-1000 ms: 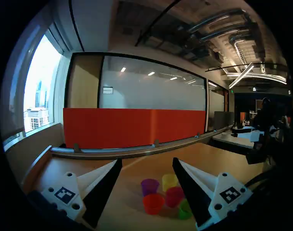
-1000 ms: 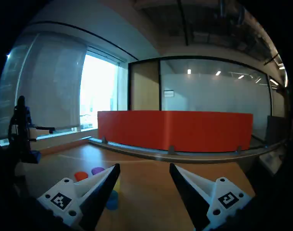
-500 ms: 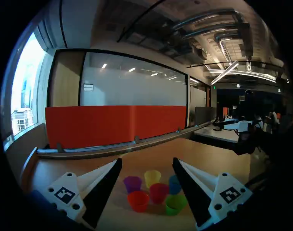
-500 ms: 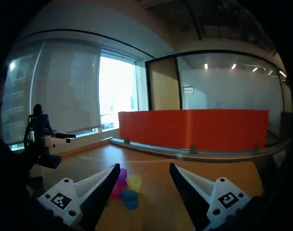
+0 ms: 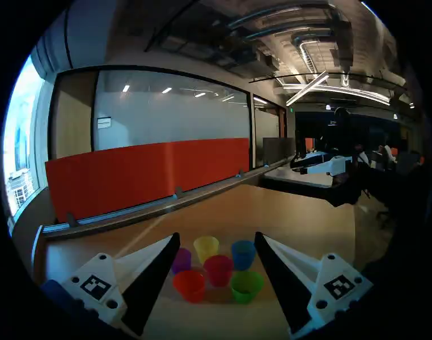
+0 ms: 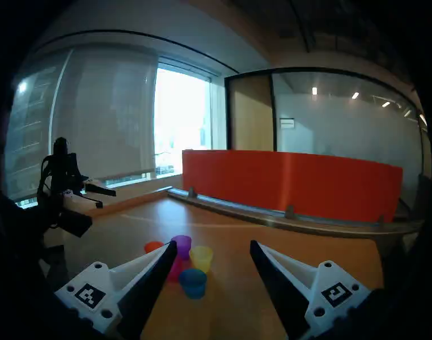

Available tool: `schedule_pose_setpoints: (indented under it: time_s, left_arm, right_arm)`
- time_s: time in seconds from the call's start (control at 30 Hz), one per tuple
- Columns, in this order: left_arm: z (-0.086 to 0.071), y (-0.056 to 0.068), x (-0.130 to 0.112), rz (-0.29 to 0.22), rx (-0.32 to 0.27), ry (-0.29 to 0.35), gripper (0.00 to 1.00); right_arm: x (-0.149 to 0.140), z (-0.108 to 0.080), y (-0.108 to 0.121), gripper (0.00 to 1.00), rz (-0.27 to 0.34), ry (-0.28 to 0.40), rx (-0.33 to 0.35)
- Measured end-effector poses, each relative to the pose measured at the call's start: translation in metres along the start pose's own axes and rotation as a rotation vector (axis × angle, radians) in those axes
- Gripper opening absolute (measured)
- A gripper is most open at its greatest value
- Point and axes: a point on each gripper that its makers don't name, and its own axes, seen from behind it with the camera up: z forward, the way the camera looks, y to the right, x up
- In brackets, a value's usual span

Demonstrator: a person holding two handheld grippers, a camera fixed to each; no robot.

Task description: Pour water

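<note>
Wooden table — cups ahead, framed by the wide left claw; right claw wide.

We held our left gripper pointing forward and slightly down, its 2 fingers spread wide and gripping nothing; our right gripper was posed alike, its 2 fingers parted just as wide, both grippers roughly level
</note>
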Motion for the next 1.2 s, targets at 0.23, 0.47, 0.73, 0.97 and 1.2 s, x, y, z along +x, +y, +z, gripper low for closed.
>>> schedule_pose_setpoints:
  time_s: [0.23,0.47,0.73,0.97,1.2]
  left_arm:
    - [0.005,0.012,-0.015,0.019,-0.073,-0.041,0.98]
    - [0.011,0.018,-0.029,0.037,-0.120,-0.071,0.98]
    - [0.019,0.030,-0.051,0.057,-0.175,-0.126,0.98]
    - [0.027,0.034,-0.076,0.056,-0.204,-0.178,0.98]
    - [0.033,0.038,-0.100,0.072,-0.225,-0.228,0.97]
  right_arm:
    - [-0.012,0.006,-0.005,0.99,-0.031,-0.047,0.016]
    - [-0.027,0.010,-0.009,0.99,-0.047,-0.100,0.039]
    - [-0.047,0.017,-0.012,0.99,-0.075,-0.154,0.057]
    - [-0.061,0.023,-0.013,0.99,-0.080,-0.187,0.067]
    - [-0.074,0.030,-0.011,0.99,-0.074,-0.210,0.067]
